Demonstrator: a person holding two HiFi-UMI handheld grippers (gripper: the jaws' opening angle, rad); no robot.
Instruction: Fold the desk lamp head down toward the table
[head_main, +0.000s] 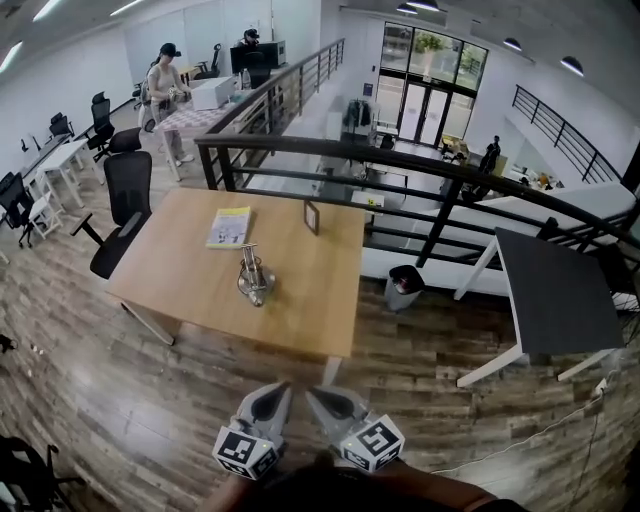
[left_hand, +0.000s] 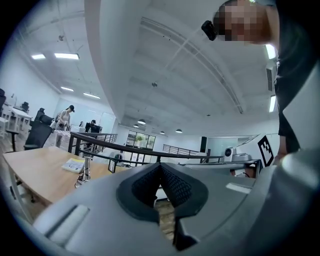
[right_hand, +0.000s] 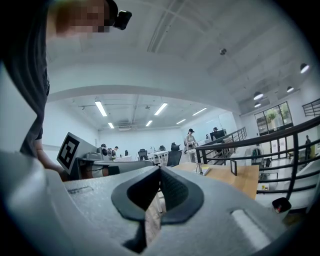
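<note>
A small metal desk lamp (head_main: 255, 278) stands near the middle of the wooden table (head_main: 190, 290), its arm upright above a round base. It shows small in the left gripper view (left_hand: 86, 170) and, far off, in the right gripper view (right_hand: 201, 169). My left gripper (head_main: 276, 394) and right gripper (head_main: 320, 397) hang side by side over the floor, short of the table's near edge and well apart from the lamp. Both point level toward the table. Each has its jaws shut with nothing between them, as the left gripper (left_hand: 160, 166) and right gripper (right_hand: 160, 169) show up close.
A yellow booklet (head_main: 230, 227) and a small standing frame (head_main: 312, 217) lie on the table beyond the lamp. A black office chair (head_main: 125, 190) stands at its left end. A black railing (head_main: 400, 165) runs behind, with a bin (head_main: 403, 287) and a dark-topped table (head_main: 555, 290) to the right.
</note>
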